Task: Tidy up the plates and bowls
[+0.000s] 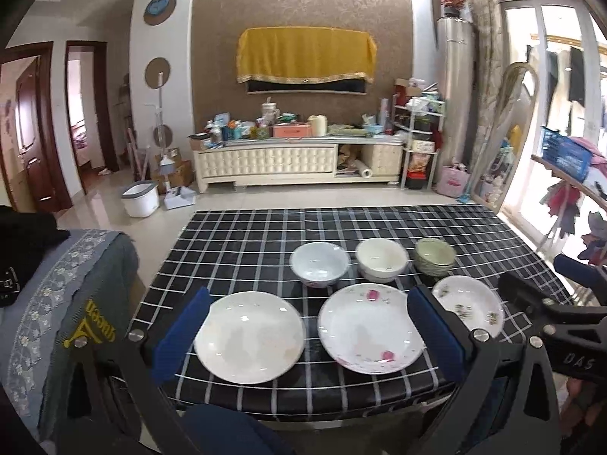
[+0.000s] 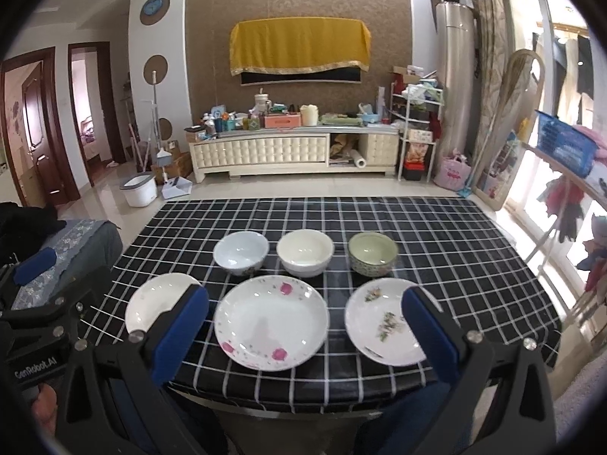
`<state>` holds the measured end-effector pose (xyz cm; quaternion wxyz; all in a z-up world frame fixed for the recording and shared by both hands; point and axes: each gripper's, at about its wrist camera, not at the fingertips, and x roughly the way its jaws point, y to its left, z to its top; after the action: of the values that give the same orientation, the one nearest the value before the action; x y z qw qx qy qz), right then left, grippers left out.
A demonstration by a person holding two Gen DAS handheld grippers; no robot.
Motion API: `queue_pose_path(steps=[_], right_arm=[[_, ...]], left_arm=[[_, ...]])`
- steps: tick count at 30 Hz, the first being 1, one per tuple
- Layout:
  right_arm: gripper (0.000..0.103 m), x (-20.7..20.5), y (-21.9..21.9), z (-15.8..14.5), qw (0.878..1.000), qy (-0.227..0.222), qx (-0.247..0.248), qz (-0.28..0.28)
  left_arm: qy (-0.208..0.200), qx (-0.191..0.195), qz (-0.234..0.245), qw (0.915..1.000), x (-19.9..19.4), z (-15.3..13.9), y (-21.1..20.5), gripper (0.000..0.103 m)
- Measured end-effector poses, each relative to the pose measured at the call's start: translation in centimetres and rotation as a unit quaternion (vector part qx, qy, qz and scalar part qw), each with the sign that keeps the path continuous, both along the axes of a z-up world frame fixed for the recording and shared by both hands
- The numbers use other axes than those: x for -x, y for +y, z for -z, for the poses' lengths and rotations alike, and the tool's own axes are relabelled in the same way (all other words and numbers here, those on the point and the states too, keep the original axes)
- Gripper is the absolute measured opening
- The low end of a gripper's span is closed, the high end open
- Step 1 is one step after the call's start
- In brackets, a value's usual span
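Hovering: left gripper point(image 1: 311, 330), right gripper point(image 2: 303, 326), jaws spread, empty, short of table point(image 2: 474, 250).
Plates: plain point(image 1: 248, 335), rose point(image 2: 271, 320), sprig point(image 2: 379, 320), front row.
Bowls: three behind.
Tip: pinch rim, lift level, stack.

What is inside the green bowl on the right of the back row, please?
The green bowl looks empty: its pale inner wall shows, and nothing stands above the rim. Its near wall hides part of the bottom, so something small and flat there cannot be excluded.
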<state>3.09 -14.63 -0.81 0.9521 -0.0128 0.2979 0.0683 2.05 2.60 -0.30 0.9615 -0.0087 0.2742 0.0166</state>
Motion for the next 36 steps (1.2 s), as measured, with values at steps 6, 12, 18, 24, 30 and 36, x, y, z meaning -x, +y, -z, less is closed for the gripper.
queue_pose_path(steps=[6,12,18,24,30,36], right_arm=[[0.103,-3.0,2.4,0.4,0.999,0.011,-0.002,-0.039],[0.103,-5.9,5.5,1.3,0.997,0.025,-0.008,-0.076],[0.103,-9.1,9.4,3.3,0.99,0.062,0.011,-0.124],[0.102,-12.3,13.0,6.5,0.98,0.1,0.045,-0.166],[0.088,-14.8,15.5,10.3,0.969,0.15,0.055,-0.188],[0.088,-16.7,17.2,13.7,0.958,0.193,0.068,-0.2]], left_arm=[[0.019,0.001,-0.039,0.9991,-2.0,0.6,3.4,0.103],[0.051,0.02,-0.06,0.9966,-4.1,1.7,6.8,0.103],[0.106,0.049,-0.083,0.9896,-6.4,4.9,10.3,0.103],[0.147,0.071,-0.102,0.9814,-8.8,8.2,13.0,0.103],[0.194,0.091,-0.121,0.9691,-11.1,11.8,15.6,0.103],[0.242,0.121,-0.139,0.9526,-12.7,15.5,17.8,0.103]])
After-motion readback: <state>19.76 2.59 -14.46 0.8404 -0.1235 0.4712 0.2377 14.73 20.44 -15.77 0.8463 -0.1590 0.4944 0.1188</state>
